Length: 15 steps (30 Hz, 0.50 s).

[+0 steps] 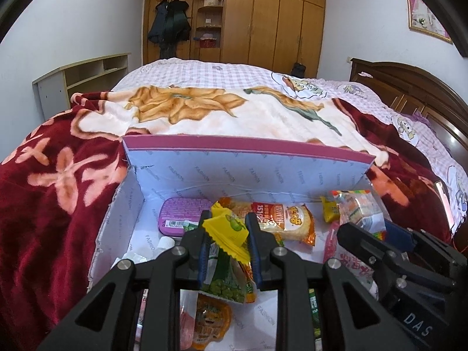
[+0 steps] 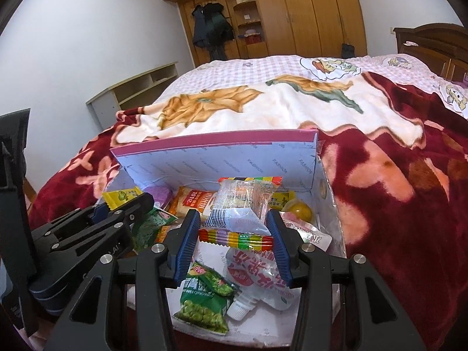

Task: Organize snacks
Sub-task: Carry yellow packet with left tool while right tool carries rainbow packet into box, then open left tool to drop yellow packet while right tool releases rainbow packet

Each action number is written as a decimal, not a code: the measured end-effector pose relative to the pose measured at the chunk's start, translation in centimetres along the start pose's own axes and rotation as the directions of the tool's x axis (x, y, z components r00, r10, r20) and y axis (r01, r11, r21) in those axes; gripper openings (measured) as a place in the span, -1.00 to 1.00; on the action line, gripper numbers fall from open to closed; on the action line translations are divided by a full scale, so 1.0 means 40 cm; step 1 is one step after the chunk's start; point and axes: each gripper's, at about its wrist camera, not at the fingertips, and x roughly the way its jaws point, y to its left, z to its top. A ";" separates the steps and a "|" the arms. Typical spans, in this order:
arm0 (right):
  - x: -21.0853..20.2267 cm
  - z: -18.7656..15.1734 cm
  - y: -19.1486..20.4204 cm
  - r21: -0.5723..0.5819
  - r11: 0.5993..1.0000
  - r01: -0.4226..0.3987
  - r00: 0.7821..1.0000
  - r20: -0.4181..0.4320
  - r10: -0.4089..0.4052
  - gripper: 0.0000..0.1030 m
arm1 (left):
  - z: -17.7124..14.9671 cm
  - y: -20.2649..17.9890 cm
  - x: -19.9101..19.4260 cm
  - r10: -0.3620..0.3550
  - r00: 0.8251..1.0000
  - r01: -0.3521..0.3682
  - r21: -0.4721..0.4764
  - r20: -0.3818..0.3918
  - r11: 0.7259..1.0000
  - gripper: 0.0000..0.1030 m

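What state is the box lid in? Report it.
Open. The box lid stands up behind the snacks, its printed inner face toward both cameras.

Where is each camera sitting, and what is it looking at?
Left wrist view: sits on the left gripper, looking along its fingers into the box on the bed; the fingers pinch a yellow packet, and the right gripper shows at the right edge.
Right wrist view: sits on the right gripper, facing the same box; its fingers grip a clear packet with rainbow edges, and the left gripper shows at the left.
Both share the box of snacks, the flowered blanket and the wardrobe.
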 end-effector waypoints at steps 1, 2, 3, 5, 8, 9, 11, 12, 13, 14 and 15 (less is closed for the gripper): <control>0.007 0.000 -0.002 0.001 1.000 0.002 1.000 -0.004 -0.002 -0.06 | 0.000 0.000 0.004 0.000 1.000 0.000 -0.001 -0.002 1.000 -0.54; 0.010 0.000 -0.003 0.001 1.000 0.003 1.000 -0.006 -0.003 -0.06 | -0.001 0.001 0.008 0.000 1.000 0.000 -0.001 -0.004 1.000 -0.54; 0.014 -0.001 -0.005 0.002 1.000 0.004 1.000 -0.009 -0.004 -0.06 | -0.002 0.001 0.010 0.001 1.000 -0.001 -0.001 -0.006 1.000 -0.54; 0.023 -0.001 -0.007 0.003 1.000 0.008 1.000 -0.014 -0.008 -0.06 | -0.005 0.001 0.016 0.002 1.000 -0.002 -0.002 -0.011 1.000 -0.54; 0.035 -0.002 -0.010 0.005 1.000 0.013 1.000 -0.023 -0.013 -0.06 | -0.008 0.002 0.027 0.005 1.000 -0.005 -0.003 -0.020 1.000 -0.54; 0.038 -0.002 -0.010 0.004 1.000 0.016 1.000 -0.024 -0.016 -0.06 | -0.008 0.002 0.030 0.007 1.000 -0.007 -0.002 -0.022 1.000 -0.54; 0.041 -0.002 -0.010 0.000 1.000 0.020 0.999 -0.025 -0.020 -0.06 | -0.007 0.002 0.035 0.008 1.000 -0.008 -0.001 -0.022 1.000 -0.54; 0.041 -0.002 -0.010 -0.001 1.000 0.021 0.999 -0.025 -0.021 -0.06 | -0.007 0.003 0.033 0.007 1.000 -0.007 -0.002 -0.022 1.000 -0.54; 0.042 -0.002 -0.009 -0.001 1.000 0.022 0.999 -0.026 -0.022 -0.06 | -0.007 0.002 0.033 0.007 1.000 -0.007 -0.002 -0.022 1.000 -0.54; 0.042 -0.002 -0.010 -0.001 1.000 0.022 0.999 -0.026 -0.022 -0.06 | -0.007 0.002 0.033 0.007 1.000 -0.007 -0.002 -0.022 1.000 -0.54; 0.042 -0.002 -0.010 -0.002 1.000 0.022 0.999 -0.026 -0.022 -0.06 | -0.008 0.002 0.034 0.007 1.000 -0.007 -0.002 -0.022 1.000 -0.53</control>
